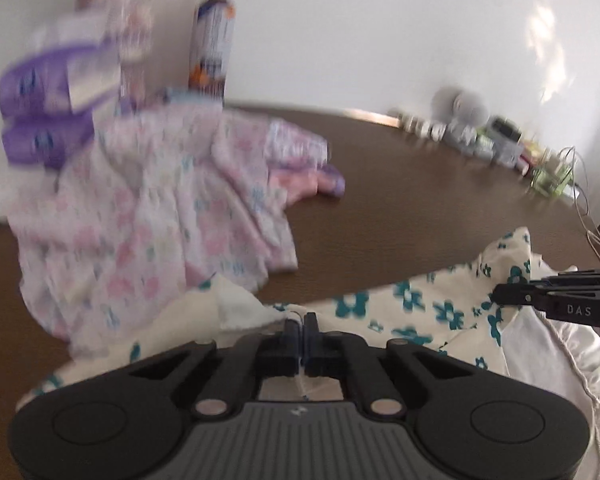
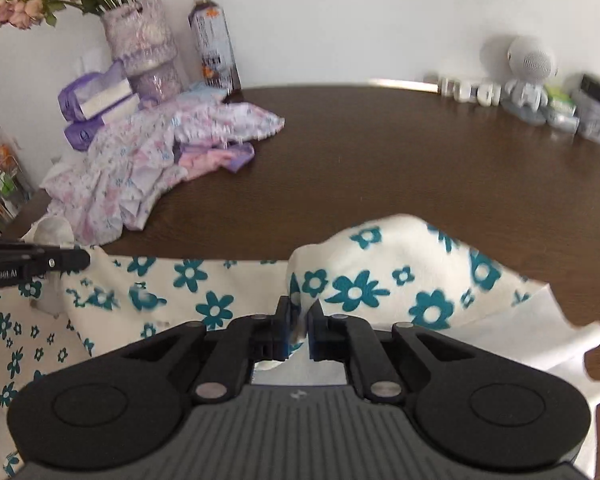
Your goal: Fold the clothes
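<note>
My left gripper [image 1: 301, 322] has its fingers pinched together on the edge of the cream garment with teal flowers [image 1: 404, 308] — fabric caught between the tips. My right gripper [image 2: 303, 312] has its fingers nearly together too, clamped on a raised fold of the same garment [image 2: 380, 276], a thin gap with cloth in it. The garment lies stretched across the near edge of the brown table [image 2: 400, 152], spanning 9 to 3 o'clock between both grippers; the right end humps up at 1 o'clock from my right fingers. In the left view my right gripper shows at 3 o'clock. A pink floral clothes pile [image 2: 140, 164] sits at 10 o'clock, well apart from the garment in the right view. Behind it, a vase of flowers [image 2: 140, 44], a bottle [image 2: 214, 48], purple tissue packs [image 2: 96, 100]. A white figurine [image 2: 528, 68] at 1 o'clock — the left view is blurred.
</note>
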The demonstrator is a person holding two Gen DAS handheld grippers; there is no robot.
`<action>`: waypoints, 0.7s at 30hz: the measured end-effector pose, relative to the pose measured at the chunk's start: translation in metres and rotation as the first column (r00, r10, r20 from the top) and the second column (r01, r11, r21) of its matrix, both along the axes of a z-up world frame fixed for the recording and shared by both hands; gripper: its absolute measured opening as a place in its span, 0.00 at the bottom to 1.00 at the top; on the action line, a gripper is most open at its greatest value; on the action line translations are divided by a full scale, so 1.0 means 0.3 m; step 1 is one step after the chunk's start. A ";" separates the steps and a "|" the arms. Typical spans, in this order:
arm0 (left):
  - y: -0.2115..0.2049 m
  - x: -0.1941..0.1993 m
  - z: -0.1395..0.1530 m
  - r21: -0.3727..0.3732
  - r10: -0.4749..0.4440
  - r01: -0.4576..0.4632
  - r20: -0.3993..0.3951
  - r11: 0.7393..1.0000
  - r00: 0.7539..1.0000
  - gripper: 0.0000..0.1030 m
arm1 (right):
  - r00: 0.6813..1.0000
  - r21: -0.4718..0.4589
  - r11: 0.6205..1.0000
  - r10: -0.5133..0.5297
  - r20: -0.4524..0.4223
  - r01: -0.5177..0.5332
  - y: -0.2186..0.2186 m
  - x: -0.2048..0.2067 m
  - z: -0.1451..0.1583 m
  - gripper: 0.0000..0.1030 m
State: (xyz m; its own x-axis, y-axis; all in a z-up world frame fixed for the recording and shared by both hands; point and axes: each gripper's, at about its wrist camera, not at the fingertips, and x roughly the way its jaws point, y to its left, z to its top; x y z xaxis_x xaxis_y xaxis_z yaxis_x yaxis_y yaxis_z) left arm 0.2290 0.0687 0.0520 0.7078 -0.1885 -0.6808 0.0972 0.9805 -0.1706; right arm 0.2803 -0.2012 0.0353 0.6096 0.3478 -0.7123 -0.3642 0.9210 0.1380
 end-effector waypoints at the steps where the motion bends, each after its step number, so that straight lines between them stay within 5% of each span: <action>1: 0.008 0.003 0.011 -0.004 0.013 -0.013 0.024 1.000 1.000 0.01 | 1.000 0.003 1.000 0.000 0.013 0.000 -0.002 -0.003 0.006 0.07; 7: 0.007 0.070 -0.053 0.005 0.047 -0.047 0.007 0.999 0.999 0.05 | 1.000 0.017 1.000 -0.025 -0.013 0.025 0.001 0.029 -0.038 0.11; 9: 0.010 0.076 -0.074 -0.014 0.048 -0.049 -0.023 0.999 0.999 0.21 | 0.999 0.030 0.998 -0.046 -0.018 0.047 -0.015 0.029 -0.042 0.29; 11: 0.016 0.064 -0.075 -0.037 0.039 -0.040 -0.028 0.998 0.999 0.33 | 0.998 0.048 0.997 -0.058 -0.008 0.058 -0.041 0.015 -0.023 0.32; 15: 0.020 0.059 -0.073 -0.059 0.027 -0.030 -0.041 0.998 0.999 0.33 | 0.999 0.067 0.998 -0.012 0.040 0.009 -0.063 -0.040 0.055 0.32; 19: 0.026 0.081 -0.085 -0.111 0.035 -0.042 -0.070 0.993 0.997 0.33 | 0.977 -0.046 0.996 0.079 0.199 -0.071 0.010 -0.074 0.138 0.35; 21: 0.021 0.087 -0.084 -0.110 0.039 -0.046 -0.065 0.993 0.997 0.33 | 0.973 -0.145 0.984 0.134 0.186 -0.108 0.072 -0.026 0.121 0.45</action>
State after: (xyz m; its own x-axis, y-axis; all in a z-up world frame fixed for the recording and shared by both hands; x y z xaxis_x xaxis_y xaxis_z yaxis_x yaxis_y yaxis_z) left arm 0.2552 0.0749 0.0268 0.6731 -0.2364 -0.7007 0.0413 0.9581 -0.2835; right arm 0.2724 -0.1796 0.0716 0.7004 0.3372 -0.6291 -0.4815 0.8738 -0.0677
